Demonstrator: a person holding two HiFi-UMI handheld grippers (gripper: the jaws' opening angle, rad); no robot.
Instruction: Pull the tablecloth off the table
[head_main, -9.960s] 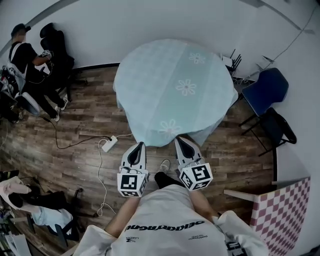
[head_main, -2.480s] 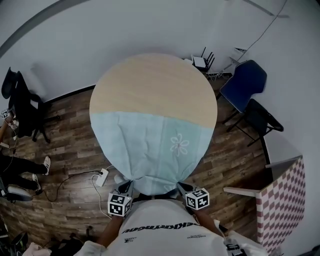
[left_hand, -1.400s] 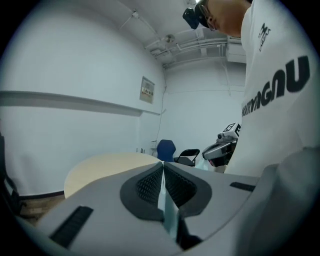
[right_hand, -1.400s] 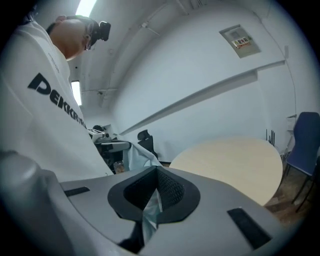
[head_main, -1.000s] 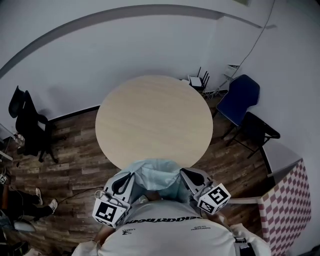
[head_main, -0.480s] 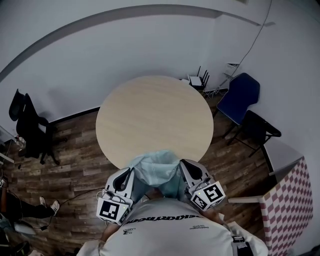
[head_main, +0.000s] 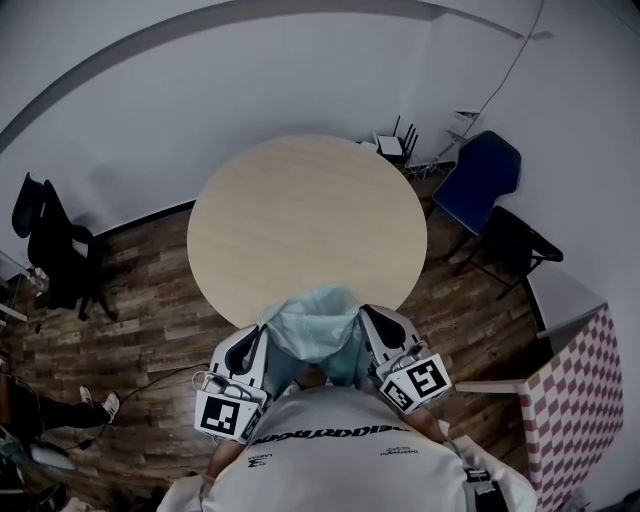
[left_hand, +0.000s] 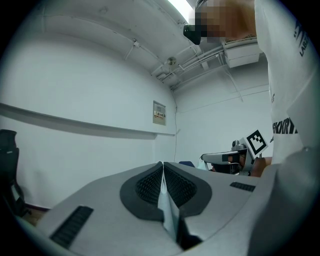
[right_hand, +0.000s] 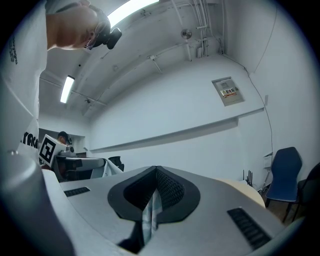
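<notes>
The left gripper (head_main: 262, 338) has its jaws pressed together on a thin fold of the pale blue tablecloth (head_main: 314, 326). The cloth is bunched between both grippers at the round table's (head_main: 300, 215) 6 o'clock edge, seemingly clear of the top. The right gripper (head_main: 368, 322) pinches another fold likewise.

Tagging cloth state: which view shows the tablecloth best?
Head view: the whole tablecloth shows, bunched between the left gripper and right gripper, at the table's near edge. Each gripper view shows only a thin strip pinched in shut jaws.
</notes>
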